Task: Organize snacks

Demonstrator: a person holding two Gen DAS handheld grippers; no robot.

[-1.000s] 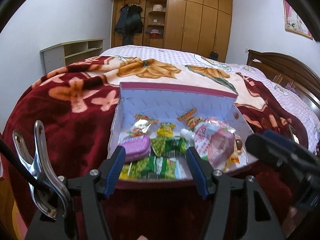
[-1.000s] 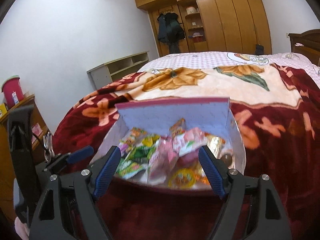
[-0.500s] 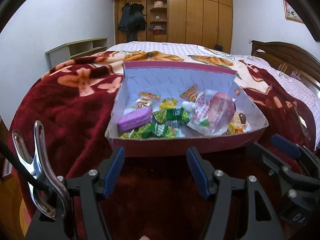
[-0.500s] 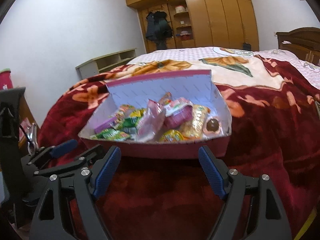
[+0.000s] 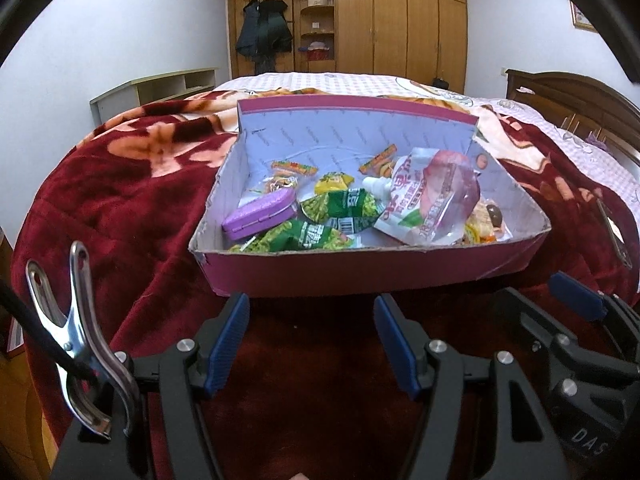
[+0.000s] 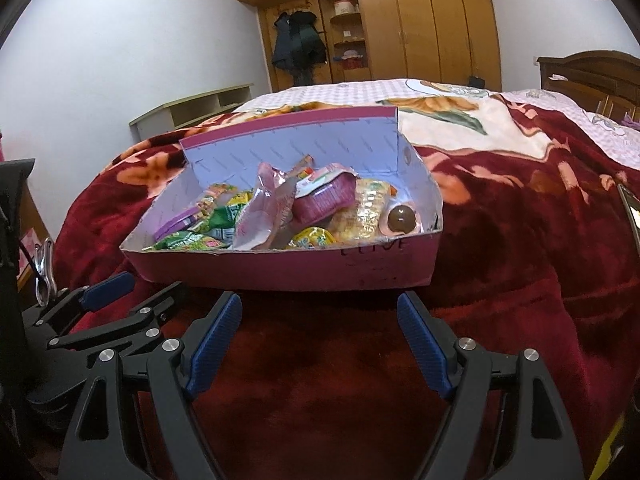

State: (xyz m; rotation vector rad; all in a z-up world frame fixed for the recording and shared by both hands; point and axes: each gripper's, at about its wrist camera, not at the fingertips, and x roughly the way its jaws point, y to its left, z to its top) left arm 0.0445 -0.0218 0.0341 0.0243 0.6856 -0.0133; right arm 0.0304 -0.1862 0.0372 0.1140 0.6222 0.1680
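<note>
Left gripper hangs level, jaws spread wide, nothing between the blue pads. Right gripper sits alongside it, just to its right, jaws equally wide, nothing held, both pointing forward.

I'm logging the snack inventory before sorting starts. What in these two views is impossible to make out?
- Left wrist view: snacks under the large pink-and-white spouted pouch are covered by it.
- Right wrist view: the flat purple plastic case is mostly behind the magenta cardboard box wall.
- Both views: packet print is too small to read.
</note>
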